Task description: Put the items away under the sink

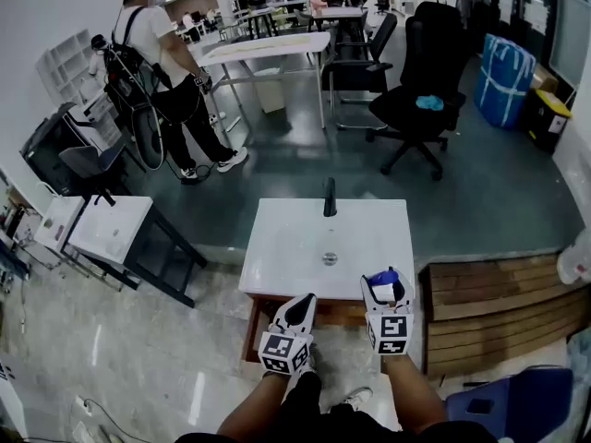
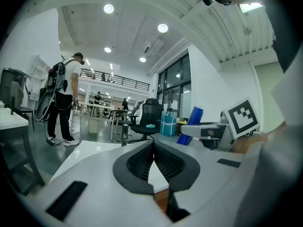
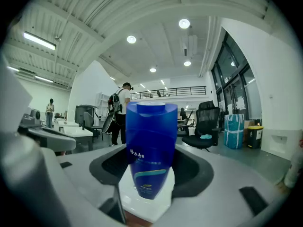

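The right tongs (image 3: 150,171) are clamped on a blue bottle (image 3: 150,145), one pad on each flank of its lower half. The bottle stands with its long axis upright, crosswise to the jaws. Its broad flat end, with a paler round top, points to 12 o'clock, and its narrower end points to 6 o'clock between the pads. In the head view the right tongs (image 1: 386,290) carry the bottle (image 1: 384,276) over the near right corner of the white sink (image 1: 277,247).

The left tongs (image 2: 154,148) are closed, their ribbed pads meeting at the tips with nothing between them. In the head view the left tongs (image 1: 304,303) sit just beside the right ones, at their 9 o'clock, over the sink's near edge.

Both tongs lie at about 6 o'clock from the drain (image 1: 330,258), and the dark tap (image 1: 330,197) stands at its 12 o'clock. A stack of wooden boards (image 1: 489,298) lies at the sink's 3 o'clock. A black office chair (image 1: 420,90) is at 1 o'clock, well apart. A person (image 1: 162,72) stands at 10 o'clock by a white table (image 1: 268,49).
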`<state>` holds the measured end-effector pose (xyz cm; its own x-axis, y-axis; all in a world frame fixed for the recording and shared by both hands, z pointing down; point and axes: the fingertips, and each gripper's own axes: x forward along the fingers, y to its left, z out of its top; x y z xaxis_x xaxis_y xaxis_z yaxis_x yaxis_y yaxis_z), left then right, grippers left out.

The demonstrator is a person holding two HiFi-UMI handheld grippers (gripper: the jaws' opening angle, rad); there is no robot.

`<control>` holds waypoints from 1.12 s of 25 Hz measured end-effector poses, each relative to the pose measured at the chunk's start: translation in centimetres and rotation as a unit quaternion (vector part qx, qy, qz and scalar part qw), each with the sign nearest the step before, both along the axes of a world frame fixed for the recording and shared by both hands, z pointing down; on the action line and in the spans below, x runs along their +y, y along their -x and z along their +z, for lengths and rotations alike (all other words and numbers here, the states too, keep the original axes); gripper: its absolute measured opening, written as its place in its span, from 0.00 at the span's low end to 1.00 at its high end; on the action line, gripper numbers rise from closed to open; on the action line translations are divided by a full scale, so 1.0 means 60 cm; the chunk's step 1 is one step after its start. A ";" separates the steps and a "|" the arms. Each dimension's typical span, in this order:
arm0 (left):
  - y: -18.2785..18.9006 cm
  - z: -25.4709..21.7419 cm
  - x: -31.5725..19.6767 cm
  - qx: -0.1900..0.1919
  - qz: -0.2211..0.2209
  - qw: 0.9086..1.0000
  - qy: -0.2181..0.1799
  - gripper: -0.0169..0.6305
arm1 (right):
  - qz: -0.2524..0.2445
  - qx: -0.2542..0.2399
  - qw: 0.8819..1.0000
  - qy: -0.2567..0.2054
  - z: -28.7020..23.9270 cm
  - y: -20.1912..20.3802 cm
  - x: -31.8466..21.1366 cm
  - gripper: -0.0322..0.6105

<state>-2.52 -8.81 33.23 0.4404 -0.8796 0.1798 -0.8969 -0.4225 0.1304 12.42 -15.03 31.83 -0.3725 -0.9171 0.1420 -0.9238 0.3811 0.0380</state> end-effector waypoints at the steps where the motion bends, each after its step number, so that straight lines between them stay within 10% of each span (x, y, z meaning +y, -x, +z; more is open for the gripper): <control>1: 0.003 0.004 0.001 -0.003 -0.001 1.000 0.000 0.05 | -0.001 0.001 1.000 -0.004 -0.001 0.002 0.005 0.48; 28: 0.103 0.274 -0.039 -0.015 0.020 0.999 -0.026 0.05 | -0.003 -0.036 0.999 0.010 0.226 0.118 0.092 0.48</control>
<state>-8.68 -11.15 49.69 0.4712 -0.8696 0.1476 -0.8820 -0.4643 0.0804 5.36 -9.51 45.40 -0.3880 -0.9120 0.1333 -0.9215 0.3866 -0.0370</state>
